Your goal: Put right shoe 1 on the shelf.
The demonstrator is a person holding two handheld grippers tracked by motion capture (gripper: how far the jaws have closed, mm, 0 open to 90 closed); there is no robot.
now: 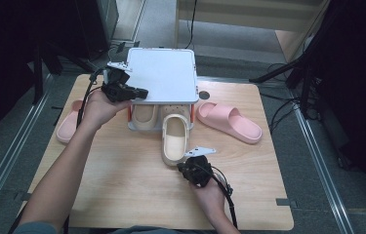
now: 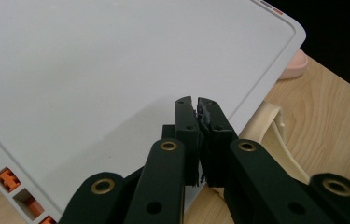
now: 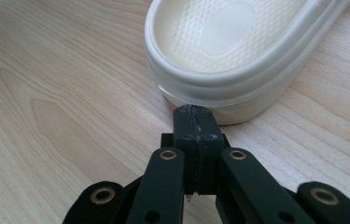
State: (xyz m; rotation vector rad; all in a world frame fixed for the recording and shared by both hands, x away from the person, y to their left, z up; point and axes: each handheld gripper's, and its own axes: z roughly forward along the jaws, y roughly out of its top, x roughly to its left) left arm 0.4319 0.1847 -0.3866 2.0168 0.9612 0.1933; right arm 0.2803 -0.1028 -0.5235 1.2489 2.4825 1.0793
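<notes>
The cream slipper lay on the bench, its toe tucked under the white rack top and its heel toward the person. The right tongs were closed with nothing between them, tips pressed to that heel. The left tongs were also closed and empty, resting at the rack top's front edge. A second cream slipper sat mostly hidden beneath the rack. One pink slipper lay to the right; another was partly covered by the left forearm.
</notes>
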